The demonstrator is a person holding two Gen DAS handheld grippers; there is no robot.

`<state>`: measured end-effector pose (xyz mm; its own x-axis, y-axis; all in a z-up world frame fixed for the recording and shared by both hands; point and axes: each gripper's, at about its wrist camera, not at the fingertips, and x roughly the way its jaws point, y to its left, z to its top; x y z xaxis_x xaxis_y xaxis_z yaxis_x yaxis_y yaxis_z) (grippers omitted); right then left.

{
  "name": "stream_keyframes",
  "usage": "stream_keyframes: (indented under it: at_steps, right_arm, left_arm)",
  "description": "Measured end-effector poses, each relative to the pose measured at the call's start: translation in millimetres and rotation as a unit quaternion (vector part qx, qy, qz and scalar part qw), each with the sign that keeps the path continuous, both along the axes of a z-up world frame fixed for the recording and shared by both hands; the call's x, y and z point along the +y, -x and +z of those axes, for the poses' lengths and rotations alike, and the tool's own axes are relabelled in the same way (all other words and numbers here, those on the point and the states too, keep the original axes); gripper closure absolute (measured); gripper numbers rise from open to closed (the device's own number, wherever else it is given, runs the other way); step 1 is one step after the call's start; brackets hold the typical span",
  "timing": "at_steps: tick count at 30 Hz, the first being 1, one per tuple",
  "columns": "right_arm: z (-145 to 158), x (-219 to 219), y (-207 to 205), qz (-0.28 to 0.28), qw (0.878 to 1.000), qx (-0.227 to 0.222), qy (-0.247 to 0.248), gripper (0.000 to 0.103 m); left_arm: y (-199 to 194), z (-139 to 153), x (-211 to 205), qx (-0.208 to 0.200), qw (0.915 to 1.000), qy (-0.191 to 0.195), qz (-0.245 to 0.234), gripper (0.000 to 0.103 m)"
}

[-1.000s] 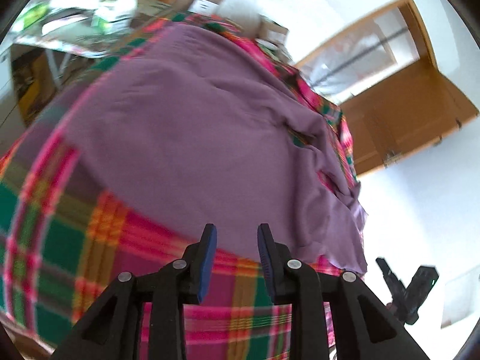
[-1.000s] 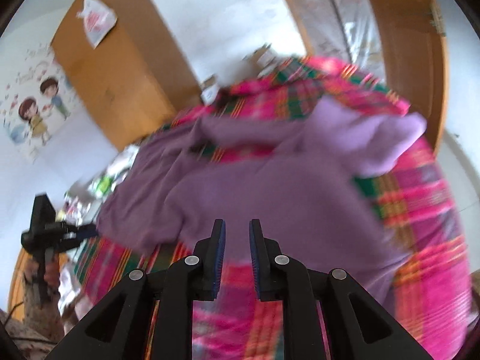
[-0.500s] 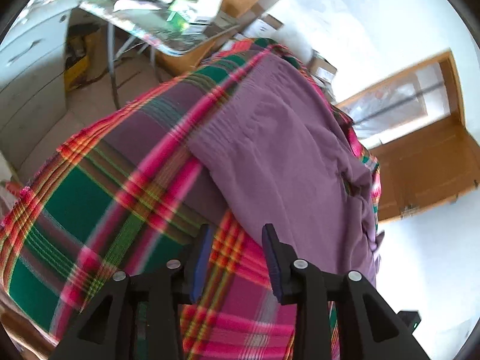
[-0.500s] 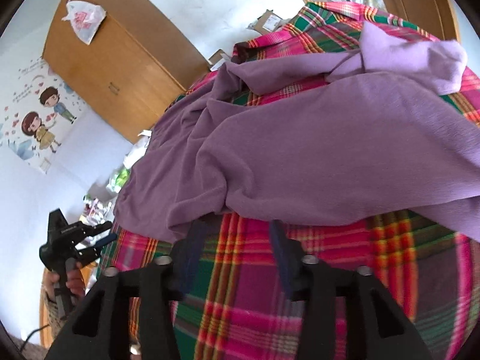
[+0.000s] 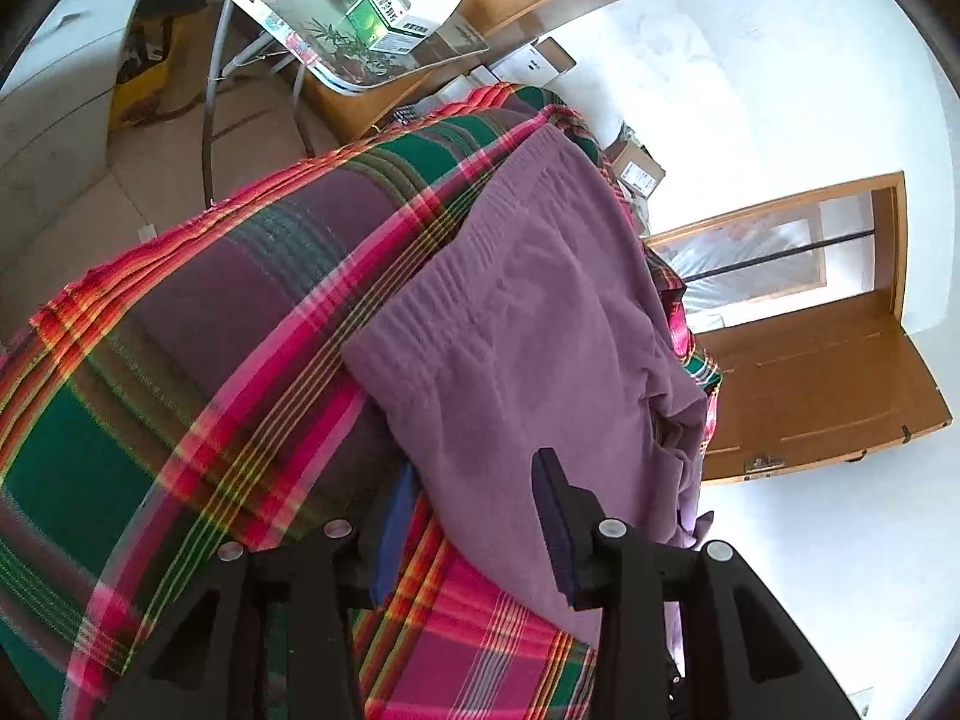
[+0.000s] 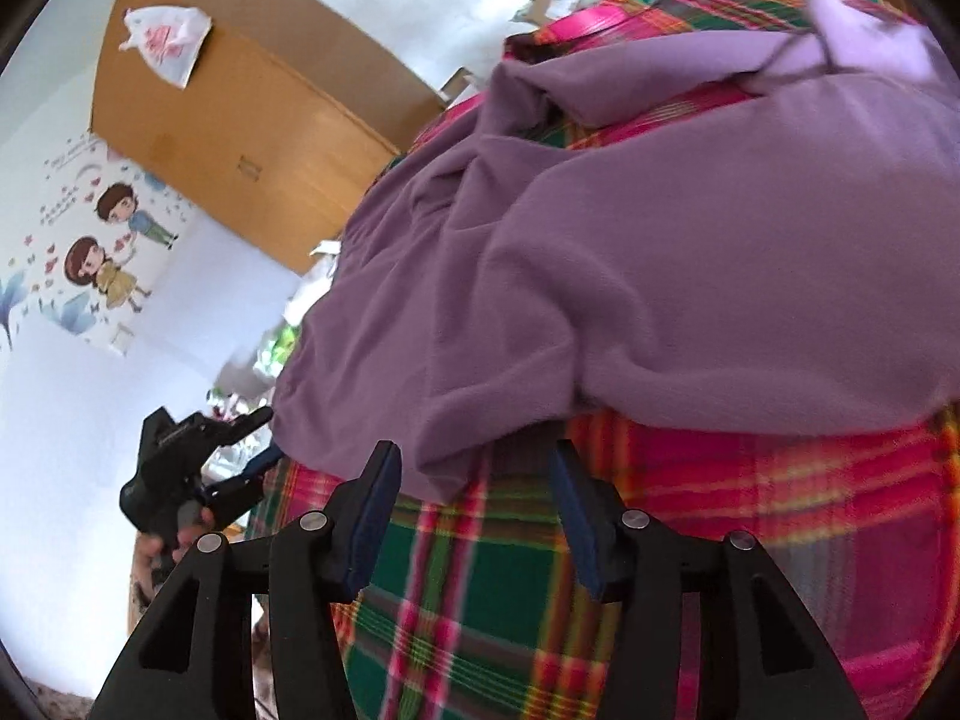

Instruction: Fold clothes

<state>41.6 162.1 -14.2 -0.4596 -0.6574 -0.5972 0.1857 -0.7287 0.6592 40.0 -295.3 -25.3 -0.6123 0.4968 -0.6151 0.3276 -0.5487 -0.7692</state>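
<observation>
Left wrist: one purple garment (image 5: 540, 324).

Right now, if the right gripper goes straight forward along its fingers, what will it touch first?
Most likely the near hem of the purple garment, which hangs between the open fingers of the right gripper, with the plaid blanket just under it. Depth is unclear.

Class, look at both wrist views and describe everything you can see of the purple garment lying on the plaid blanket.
The purple garment is a soft, knit-looking piece in plain mauve with a ribbed band along one edge. It lies spread but rumpled on the plaid blanket, with folds and a bunched part at the far end. Both tongs are open at its near edge: the left tongs straddle one corner, the right tongs another drooping edge. Neither visibly grips it yet.
</observation>
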Motion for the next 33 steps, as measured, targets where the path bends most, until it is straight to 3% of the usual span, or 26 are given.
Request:
stream_keyframes:
  at_steps: [5, 9, 10, 11, 13, 16, 25, 33]
  right_arm:
    - [-2, -12, 10, 0.002, 1.000, -0.013, 0.011, 0.050]
    - [-4, -2, 16, -0.031, 0.998, -0.022, 0.040, 0.050]
    - [-4, 0, 16, -0.037, 0.998, -0.022, 0.045, 0.050]
    - [-4, 1, 16, -0.042, 0.998, -0.022, 0.043, 0.052]
    - [-6, 3, 15, -0.053, 0.997, -0.031, 0.038, 0.073]
    - [-11, 10, 15, -0.066, 0.996, -0.047, 0.045, 0.094]
    - [5, 19, -5, -0.086, 0.995, -0.012, 0.046, 0.098]
    - [9, 24, -29, -0.090, 0.994, -0.010, 0.061, 0.098]
  left_arm:
    - [5, -7, -7, -0.002, 0.9990, -0.039, 0.023, 0.065]
    - [9, -7, -5, -0.004, 0.9991, -0.032, 0.026, 0.066]
    - [10, -7, -5, -0.005, 0.9991, -0.030, 0.029, 0.070]
    - [11, -8, -5, -0.009, 0.9989, -0.031, 0.034, 0.080]
    - [11, -13, -7, -0.018, 0.9981, -0.037, 0.045, 0.093]
    - [7, -13, -9, -0.010, 0.9978, -0.039, 0.053, 0.098]
    - [-16, 3, -13, 0.025, 0.9971, -0.028, 0.066, 0.099]
    - [-42, 5, -18, 0.032, 0.9963, -0.033, 0.073, 0.099]
